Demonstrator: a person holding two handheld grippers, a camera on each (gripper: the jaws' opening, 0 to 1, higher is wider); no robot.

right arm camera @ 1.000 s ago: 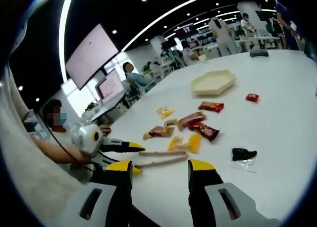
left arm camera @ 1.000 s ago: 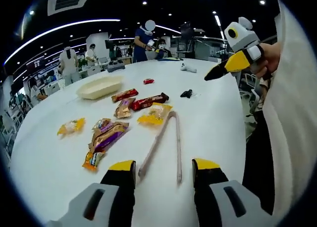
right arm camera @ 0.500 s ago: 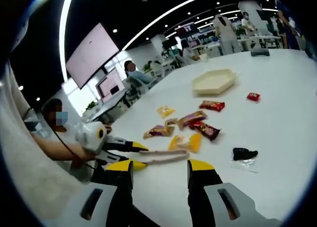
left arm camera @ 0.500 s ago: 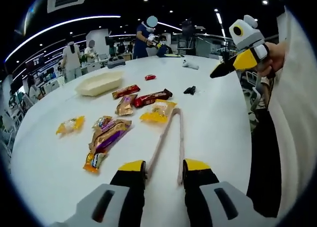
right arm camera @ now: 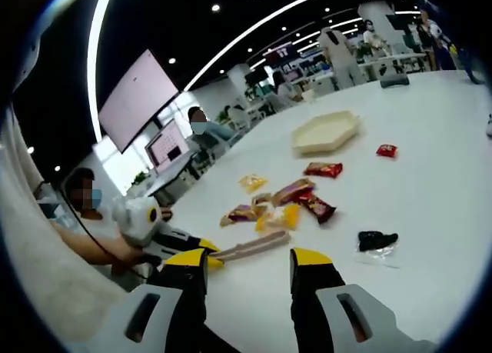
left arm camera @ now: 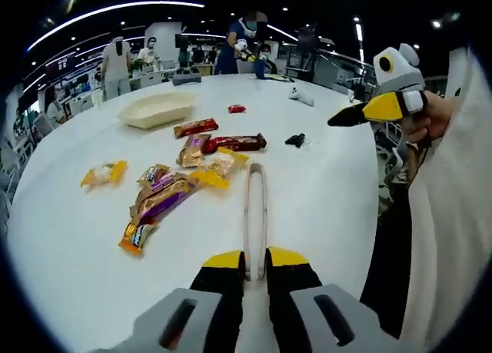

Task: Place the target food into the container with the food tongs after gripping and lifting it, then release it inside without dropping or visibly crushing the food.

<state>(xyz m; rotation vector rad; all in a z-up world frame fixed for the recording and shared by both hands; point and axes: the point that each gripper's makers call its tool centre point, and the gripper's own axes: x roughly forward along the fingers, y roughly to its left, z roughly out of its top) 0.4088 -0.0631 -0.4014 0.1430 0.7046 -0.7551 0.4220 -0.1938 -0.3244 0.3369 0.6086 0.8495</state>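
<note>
Pink food tongs (left arm camera: 254, 214) pinched at the handle by left gripper (left arm camera: 254, 262), tips aimed up-frame toward yellow snack packet (left arm camera: 217, 167); right gripper (right arm camera: 247, 262) agape, empty.

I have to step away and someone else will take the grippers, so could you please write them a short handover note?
Left gripper: shut on the handle end of the pink tongs, which lie on the white table.
Right gripper: open, empty, held above the table.
Snack packets lie scattered beyond the tong tips; the cream tray sits farther back.
Done: tongs gripped.
Left: lift the tongs, pick up a food item, release it in the tray.
</note>
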